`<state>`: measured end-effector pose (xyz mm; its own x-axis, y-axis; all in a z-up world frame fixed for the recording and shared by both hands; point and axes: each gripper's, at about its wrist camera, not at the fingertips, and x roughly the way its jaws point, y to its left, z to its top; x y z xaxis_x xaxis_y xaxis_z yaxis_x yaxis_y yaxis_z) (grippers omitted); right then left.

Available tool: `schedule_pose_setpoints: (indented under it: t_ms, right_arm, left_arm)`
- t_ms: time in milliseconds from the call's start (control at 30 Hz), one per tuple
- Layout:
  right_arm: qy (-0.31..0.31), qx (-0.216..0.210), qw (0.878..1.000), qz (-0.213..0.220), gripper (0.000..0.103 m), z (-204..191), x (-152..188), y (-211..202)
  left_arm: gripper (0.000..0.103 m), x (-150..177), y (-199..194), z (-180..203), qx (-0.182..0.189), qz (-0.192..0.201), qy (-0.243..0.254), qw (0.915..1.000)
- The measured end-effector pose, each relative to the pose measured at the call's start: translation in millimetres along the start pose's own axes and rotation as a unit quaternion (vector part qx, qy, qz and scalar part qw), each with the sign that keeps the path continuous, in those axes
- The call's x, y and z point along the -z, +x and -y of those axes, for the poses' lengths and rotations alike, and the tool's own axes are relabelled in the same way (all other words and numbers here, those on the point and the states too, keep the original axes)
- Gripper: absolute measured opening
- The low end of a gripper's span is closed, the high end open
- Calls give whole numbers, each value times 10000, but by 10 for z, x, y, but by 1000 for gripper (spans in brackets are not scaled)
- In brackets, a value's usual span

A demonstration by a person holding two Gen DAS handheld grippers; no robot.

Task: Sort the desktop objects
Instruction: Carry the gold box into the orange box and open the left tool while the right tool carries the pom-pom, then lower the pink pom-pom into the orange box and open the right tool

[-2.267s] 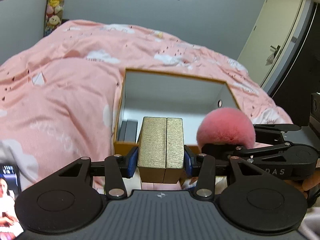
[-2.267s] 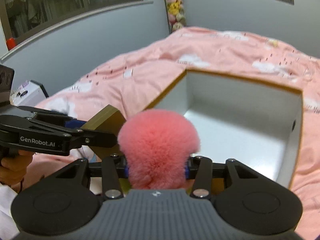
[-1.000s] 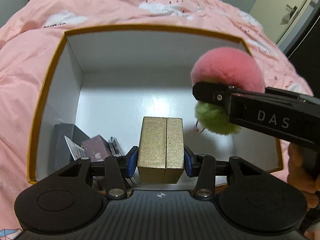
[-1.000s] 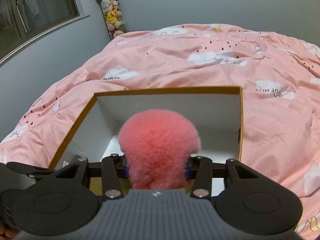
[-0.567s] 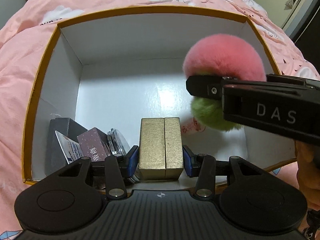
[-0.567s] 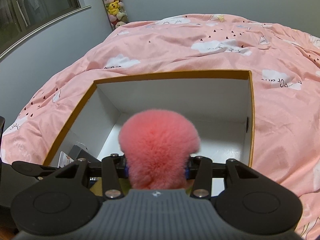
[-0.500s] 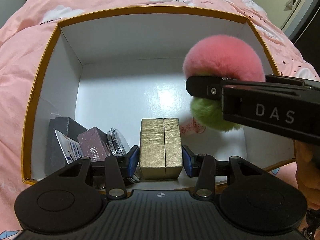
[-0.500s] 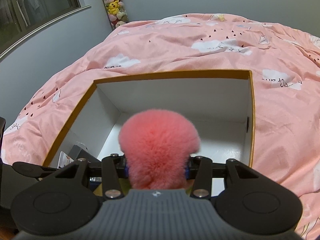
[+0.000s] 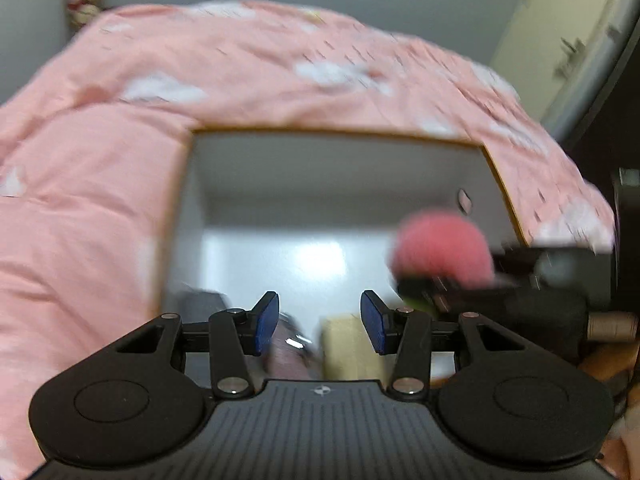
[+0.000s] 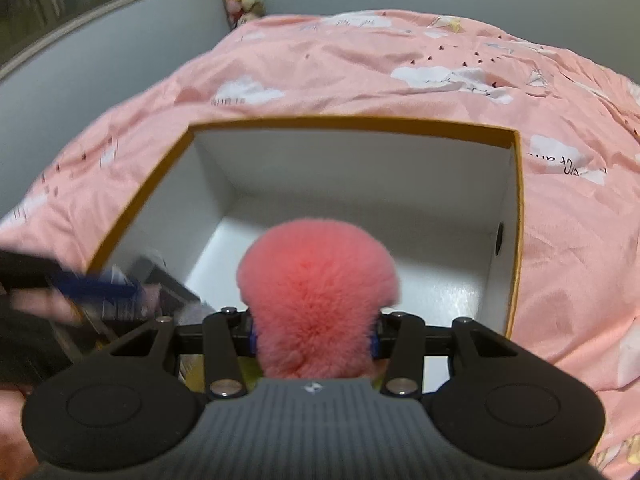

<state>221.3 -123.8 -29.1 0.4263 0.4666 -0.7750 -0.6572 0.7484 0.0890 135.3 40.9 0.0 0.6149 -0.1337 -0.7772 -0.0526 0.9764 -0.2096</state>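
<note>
Pompom (image 10: 320,292): pink, round, dense fluffy fur, pinched between the blue pads of the right gripper (image 10: 314,334), low over the right half of the open box (image 10: 516,216); a bit of yellow-green fluff (image 9: 416,303) just under it in the left wrist view. Gold box (image 9: 350,346): pale gold, flat-faced, rectangular, resting on the white floor near the front wall, only partly seen behind the left gripper (image 9: 319,322). Left gripper jaws apart and bare, blue pads (image 9: 267,322) clear of the gold box, which sits lower and toward the right pad. Box: square, stiff card, smooth glossy white inside with a glare patch on the floor, thin mustard-orange rim. Dark items (image 10: 160,280) crowded in the front left corner, too blurred to name. Far half and right side of the floor bare; small round hole in the right wall. Box set on a soft, rumpled pink duvet (image 10: 400,64) printed with white clouds. Left wrist view smeared throughout; edges soft.
</note>
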Motion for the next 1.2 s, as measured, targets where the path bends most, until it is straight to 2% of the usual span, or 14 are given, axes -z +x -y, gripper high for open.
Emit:
schedule_pose_setpoints:
  t_ms: [100,233,467,567,733,867,1033,1133,1200]
  right_arm:
    - [-362,149,9990,-237,48,-64,24,48]
    - [-621,198,9957,-651,48,-119,72,137]
    - [-121,-289,9936,-1086,48,-104,75,277]
    - [-89,-268,9931,-1140,48,-138,75,308]
    - [-117,-165,9956,-917,48,-151,17,166]
    - [65,-442,9982,-401,48,-167,-169,34]
    - [577,-937,9937,188,49,-309,-375,74]
    - [1120,-1200,9861,241,49,-354,-484,258]
    - [1331,-1152,9841,222,49,-408,-534,382]
  left_arm:
    - [53,-52,-108,-238,-399,240,-280,9985]
    - [53,-48,-87,-524,-735,198,-676,9948]
    - [53,49,-59,-767,-648,77,-977,9931]
    - [53,78,-75,-804,-582,77,-1011,9931]
    - [53,82,-58,-878,-531,125,-1147,9919]
    - [45,93,-15,-967,-501,63,-1388,9890]
    - [44,128,-33,-1002,-577,140,-1478,9872]
    - [43,146,-13,-989,-667,150,-1420,9875]
    - [43,167,4,-992,-651,122,-1449,9872]
